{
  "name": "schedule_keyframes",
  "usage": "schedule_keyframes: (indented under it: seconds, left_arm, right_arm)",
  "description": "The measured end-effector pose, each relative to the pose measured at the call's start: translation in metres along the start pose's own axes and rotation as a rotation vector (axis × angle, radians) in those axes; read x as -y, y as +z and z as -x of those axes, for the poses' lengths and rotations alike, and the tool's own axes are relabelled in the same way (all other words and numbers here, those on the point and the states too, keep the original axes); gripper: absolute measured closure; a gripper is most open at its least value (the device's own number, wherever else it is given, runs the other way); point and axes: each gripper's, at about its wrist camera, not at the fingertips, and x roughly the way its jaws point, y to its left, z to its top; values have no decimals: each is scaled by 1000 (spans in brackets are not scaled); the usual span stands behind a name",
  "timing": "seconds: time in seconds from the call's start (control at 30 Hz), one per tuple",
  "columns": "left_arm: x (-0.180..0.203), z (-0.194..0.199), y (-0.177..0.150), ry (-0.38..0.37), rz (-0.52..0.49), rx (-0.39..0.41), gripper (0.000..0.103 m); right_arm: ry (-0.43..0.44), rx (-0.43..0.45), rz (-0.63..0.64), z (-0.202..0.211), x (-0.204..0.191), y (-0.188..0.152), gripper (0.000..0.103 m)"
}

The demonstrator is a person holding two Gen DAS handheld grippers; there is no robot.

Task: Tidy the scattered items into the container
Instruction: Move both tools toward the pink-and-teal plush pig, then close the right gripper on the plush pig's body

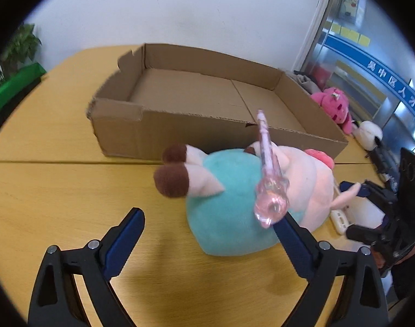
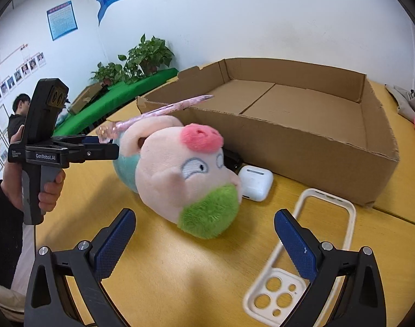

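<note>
A plush pig (image 1: 229, 204) (image 2: 174, 179) with a teal body, pink snout and green chin lies on the wooden table in front of an open cardboard box (image 1: 166, 133) (image 2: 289, 141). A clear pink pen (image 1: 267, 163) (image 2: 158, 110) slants over the plush, its thick end by one finger of my left gripper (image 1: 208, 216) (image 2: 109, 145). That gripper is open; the pads do not clamp the pen. My right gripper (image 2: 204, 215) (image 1: 347, 208) is open before the plush's face. A white earbud case (image 2: 255, 182) and a cream phone case (image 2: 273, 292) lie near the right gripper.
The box has nothing inside. A pink plush (image 1: 335, 103) and a white one (image 1: 369, 133) sit beyond the box's right end. A green-covered table with potted plants (image 2: 147, 54) stands behind, and a person (image 2: 19, 109) is by the wall.
</note>
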Motion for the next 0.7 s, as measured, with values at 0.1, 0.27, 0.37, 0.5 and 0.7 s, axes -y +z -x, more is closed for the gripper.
schedule_keyframes:
  seconds: [0.1,0.27,0.37,0.5,0.7]
  left_arm:
    - [-8,-4,-1,-57,25,3,7]
    - [-17,-11,-1,-157,58,-3,16]
    - [-21,-14,-1,-242,89,0,33]
    - [-19,-13,0,-250,80,7,36]
    - [-23,-14,1,-274,88,12,37]
  right_arm:
    - [-37,-47,48,-15,-8,5,0]
    - [-61,-128,84,-40,-16,14,0]
    - [-62,-165,94,-55,-20,18,0]
    - [-59,-202,101,-70,-26,20,0]
    - [-81,-232,85,-82,-24,20,0]
